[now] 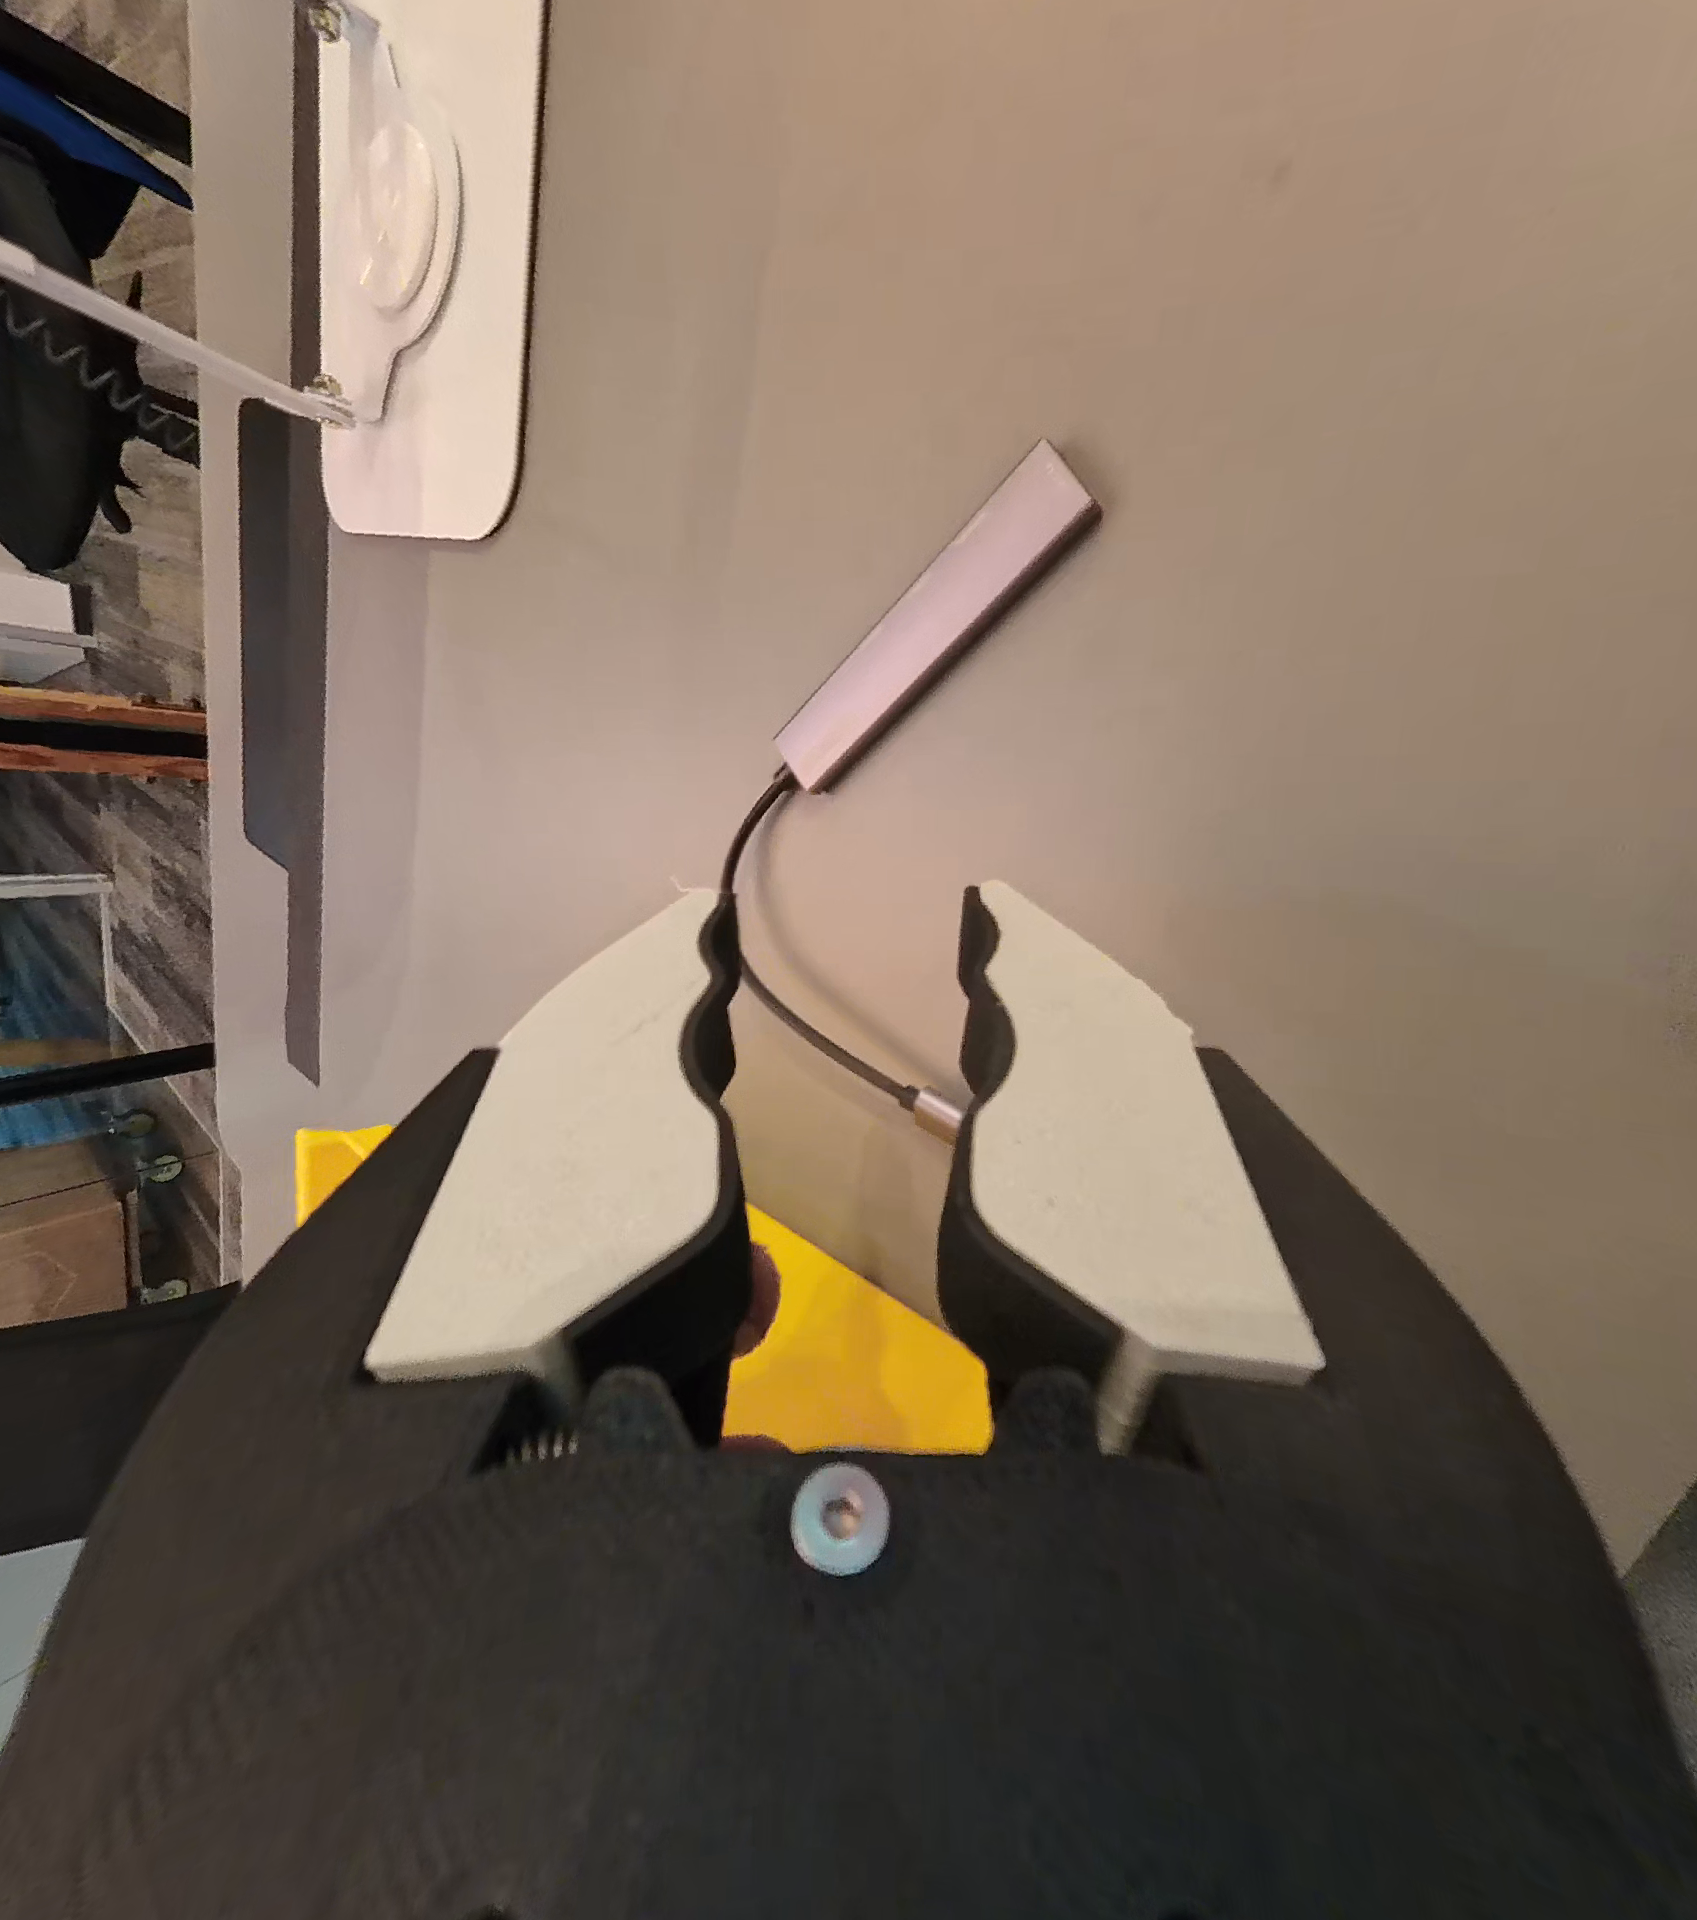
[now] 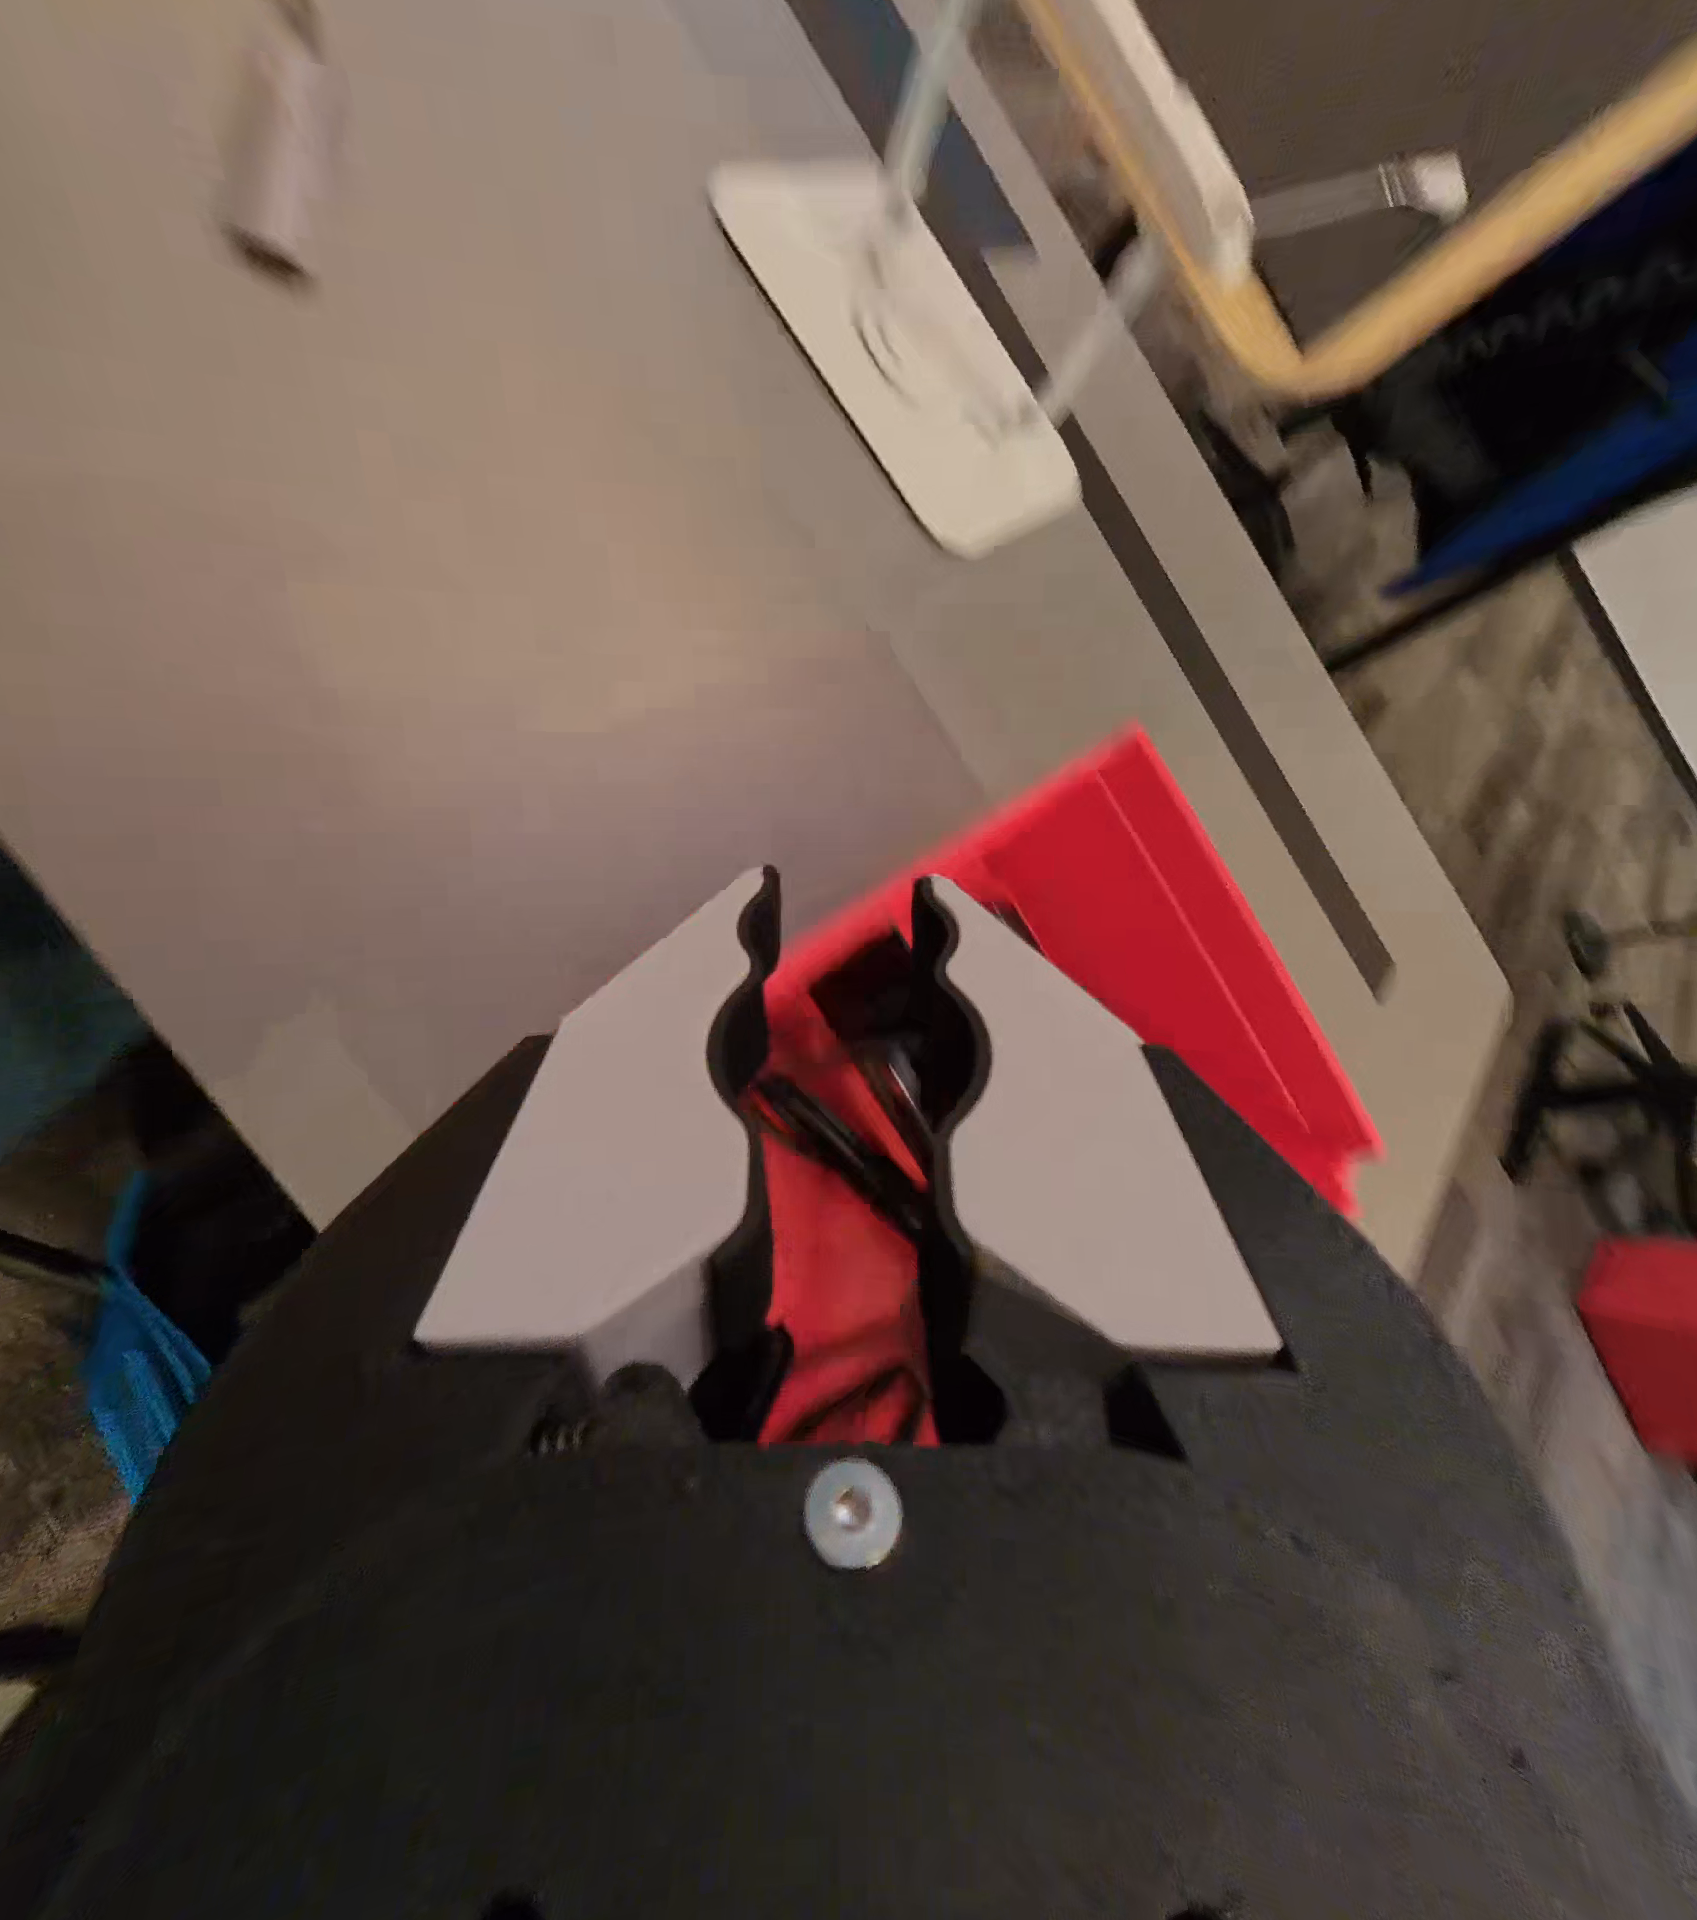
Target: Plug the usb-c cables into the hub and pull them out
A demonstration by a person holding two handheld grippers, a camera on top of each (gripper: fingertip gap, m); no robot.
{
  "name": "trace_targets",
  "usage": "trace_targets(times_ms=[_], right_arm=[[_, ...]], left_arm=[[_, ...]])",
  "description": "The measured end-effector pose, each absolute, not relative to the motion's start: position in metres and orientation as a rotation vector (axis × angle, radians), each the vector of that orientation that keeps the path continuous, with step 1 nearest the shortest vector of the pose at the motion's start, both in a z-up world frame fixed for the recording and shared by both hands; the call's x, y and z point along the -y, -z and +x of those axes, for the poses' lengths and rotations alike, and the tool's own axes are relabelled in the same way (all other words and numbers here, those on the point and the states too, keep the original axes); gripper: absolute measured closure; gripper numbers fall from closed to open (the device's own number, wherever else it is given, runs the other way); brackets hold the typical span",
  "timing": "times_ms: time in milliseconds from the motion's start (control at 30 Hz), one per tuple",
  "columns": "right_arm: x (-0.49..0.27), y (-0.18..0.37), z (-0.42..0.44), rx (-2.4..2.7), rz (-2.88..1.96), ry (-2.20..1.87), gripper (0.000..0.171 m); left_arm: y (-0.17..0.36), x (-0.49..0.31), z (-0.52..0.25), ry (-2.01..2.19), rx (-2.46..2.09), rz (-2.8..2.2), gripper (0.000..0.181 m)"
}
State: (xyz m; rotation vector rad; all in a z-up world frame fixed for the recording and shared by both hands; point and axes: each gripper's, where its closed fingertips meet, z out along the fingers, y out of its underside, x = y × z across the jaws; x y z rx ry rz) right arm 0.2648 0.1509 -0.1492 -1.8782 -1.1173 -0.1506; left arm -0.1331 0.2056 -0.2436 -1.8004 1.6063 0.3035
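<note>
Left wrist view: left tongs spread wide, nothing between the tips. Grey hub lies diagonally on the grey table, centre of frame, above the tongs. Its short dark pigtail cable curves down between the fingers; the metal plug rests just beside the right finger's inner edge. Yellow bin sits low in frame behind the tongs. White pad upper left.

Right wrist view, blurred: right tongs narrowly parted, empty, over a red bin holding dark cables. Hub shows as a smear, upper left.
</note>
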Motion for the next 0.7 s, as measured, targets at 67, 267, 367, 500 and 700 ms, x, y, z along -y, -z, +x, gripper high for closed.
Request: trace_targets(times_ms=[67,267,367,500,700], right_arm=[[-0.142,0.141,0.209,1.159,-1.786,-0.004,0.149],[-0.135,0.179,0.042,1.303,-1.738,-0.401,0.138],[-0.156,0.225,-0.011,1.385,-1.811,-0.454,0.133],[-0.206,0.28,-0.045,1.374,-1.954,-0.39,0.127],[-0.235,0.318,-0.058,1.432,-1.985,-0.256,0.152]], left_arm=[[0.239,-0.207,-0.136,-0.31,-1.595,-1.8,0.141],[0.225,-0.213,-0.151,-0.345,-1.561,-1.811,0.14],[0.218,-0.219,-0.167,-0.38,-1.541,-1.839,0.139],[0.211,-0.223,-0.185,-0.385,-1.497,-1.868,0.139],[0.203,-0.229,-0.199,-0.402,-1.461,-1.878,0.139]])
